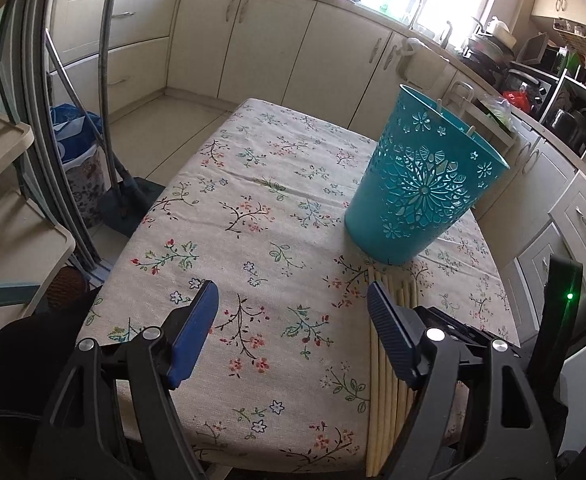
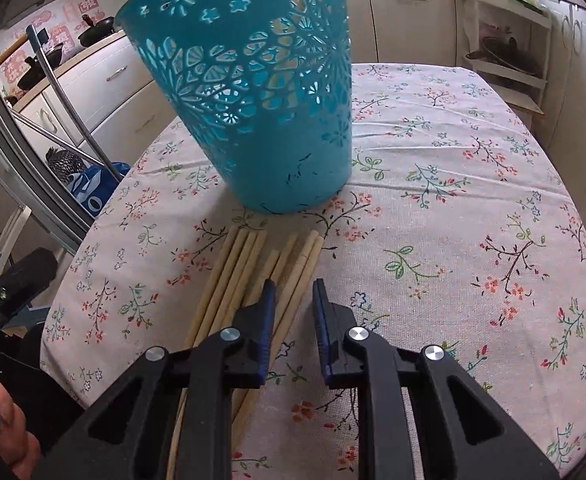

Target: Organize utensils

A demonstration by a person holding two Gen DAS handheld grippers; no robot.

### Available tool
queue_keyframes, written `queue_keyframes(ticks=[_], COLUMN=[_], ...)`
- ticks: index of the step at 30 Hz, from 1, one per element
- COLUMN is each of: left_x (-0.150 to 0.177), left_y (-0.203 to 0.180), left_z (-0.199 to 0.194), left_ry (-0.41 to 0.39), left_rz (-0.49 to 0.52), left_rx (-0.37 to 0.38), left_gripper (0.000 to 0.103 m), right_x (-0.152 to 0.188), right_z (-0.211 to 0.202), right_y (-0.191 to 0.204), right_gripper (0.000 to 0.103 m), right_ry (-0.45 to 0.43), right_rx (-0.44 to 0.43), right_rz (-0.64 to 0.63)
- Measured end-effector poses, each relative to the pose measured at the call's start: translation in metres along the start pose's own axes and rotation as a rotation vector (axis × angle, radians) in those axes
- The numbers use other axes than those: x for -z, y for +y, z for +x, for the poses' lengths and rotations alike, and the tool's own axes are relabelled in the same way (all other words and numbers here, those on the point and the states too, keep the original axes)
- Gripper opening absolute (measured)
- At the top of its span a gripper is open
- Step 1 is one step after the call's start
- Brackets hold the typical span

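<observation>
On the left, the left gripper (image 1: 291, 304) hovers low over the table covered by a beige floral-print cloth (image 1: 253, 216), its blue-padded fingers (image 1: 197, 328) spread wide apart with only cloth between them. At about one o'clock from it stands the teal perforated plastic bin with cut-out flower patterns (image 1: 421, 188), upright on the cloth, with two thin stick tips poking above its rim (what they belong to is too small to tell). Right at the bin's base, at its six o'clock in the right wrist view, lies a row of pale wooden chopsticks (image 2: 249, 276), side by side on the cloth and pointing toward the bin (image 2: 261, 92). The right gripper (image 2: 292, 288) sits over the rightmost sticks, jaws narrowly parted and gripping nothing, its left finger above the chopsticks.
</observation>
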State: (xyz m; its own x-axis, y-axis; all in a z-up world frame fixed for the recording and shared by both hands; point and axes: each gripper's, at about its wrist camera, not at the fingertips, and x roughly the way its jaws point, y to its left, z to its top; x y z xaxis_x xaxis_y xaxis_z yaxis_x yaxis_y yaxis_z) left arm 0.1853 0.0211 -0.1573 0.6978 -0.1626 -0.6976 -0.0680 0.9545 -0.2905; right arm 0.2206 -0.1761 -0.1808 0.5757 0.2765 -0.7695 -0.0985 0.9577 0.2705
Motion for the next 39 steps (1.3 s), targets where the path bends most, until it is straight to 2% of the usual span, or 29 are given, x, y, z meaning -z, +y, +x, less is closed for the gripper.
queue_keyframes(ticks=[10,14,18,24,32,33,39], left_x=[0.004,0.005,0.006,0.006,0.007,0.007,0.008], left_y=[-0.011,-0.014,-0.015,-0.014,-0.024,-0.025,-0.039], left_z=[0.007,0.009,0.009,0.011,0.023,0.026,0.050], left_ry=[0.030,0.042,0.045,0.052,0.084,0.090,0.138], left_rz=[0.035,0.042,0.052,0.051,0.094,0.100,0.158], left_rx=[-0.001,-0.001,0.001,0.000,0.002,-0.001,-0.028], left_gripper=[0.073,0.074,0.074,0.074,0.074,0.074,0.074], right_x=[0.004,0.004,0.004,0.006,-0.003,-0.002,-0.004], right_z=[-0.005,-0.007,-0.010,-0.010,-0.006,-0.005,-0.006], right_y=[-0.013,-0.011,-0.019,-0.019,-0.011,-0.013,-0.014], right_gripper=[0.017,0.017,0.017,0.017,0.017,0.014,0.011], right_ry=[-0.015,-0.014,-0.027,-0.026,-0.008,0.004,0.031], right_rx=[-0.027,0.002,-0.051,0.006,0.098,0.109,0.104], right_rz=[0.056,0.023,0.094,0.076,-0.033,-0.049,-0.139])
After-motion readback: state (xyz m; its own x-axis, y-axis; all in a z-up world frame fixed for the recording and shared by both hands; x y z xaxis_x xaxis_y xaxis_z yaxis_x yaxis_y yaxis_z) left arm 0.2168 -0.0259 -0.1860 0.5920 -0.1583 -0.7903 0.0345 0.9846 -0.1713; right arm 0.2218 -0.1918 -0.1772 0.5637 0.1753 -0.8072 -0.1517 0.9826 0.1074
